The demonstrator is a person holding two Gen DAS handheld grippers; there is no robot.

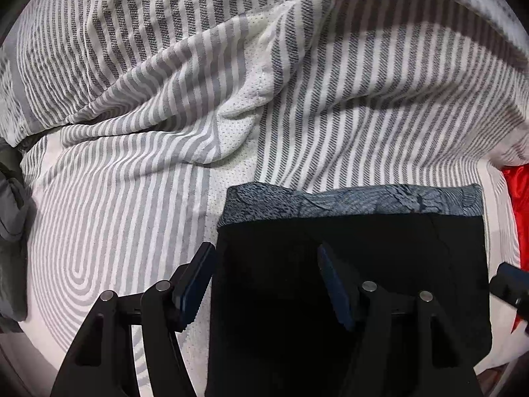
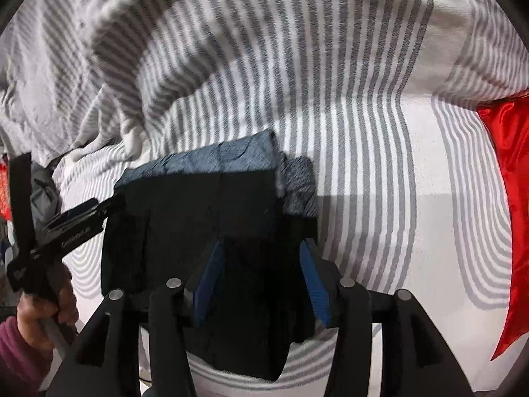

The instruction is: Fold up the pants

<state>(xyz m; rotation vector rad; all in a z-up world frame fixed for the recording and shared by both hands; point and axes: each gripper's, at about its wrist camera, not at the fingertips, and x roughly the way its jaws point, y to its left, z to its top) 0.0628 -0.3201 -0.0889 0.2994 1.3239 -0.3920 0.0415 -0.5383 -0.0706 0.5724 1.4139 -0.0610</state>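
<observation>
Folded black pants w/ grey-blue patterned waistband point(image 1: 350, 258) lie on a white bedsheet w/ grey stripes point(image 1: 132, 198). Left gripper point(image 1: 264, 284) spread wide over pants' left edge; right gripper point(image 2: 261, 281) wide over near edge. Red satin cloth point(image 2: 509, 198) at right.

Grey-and-white striped bedsheet point(image 1: 115, 218) covers the surface across both views. A rumpled striped blanket point(image 1: 363, 92) of matching pattern lies bunched across the upper frame. Red satin cloth point(image 2: 509, 198) occupies the right edge of the right wrist view. Grey garment point(image 1: 13, 218) sits at the far left edge.
</observation>
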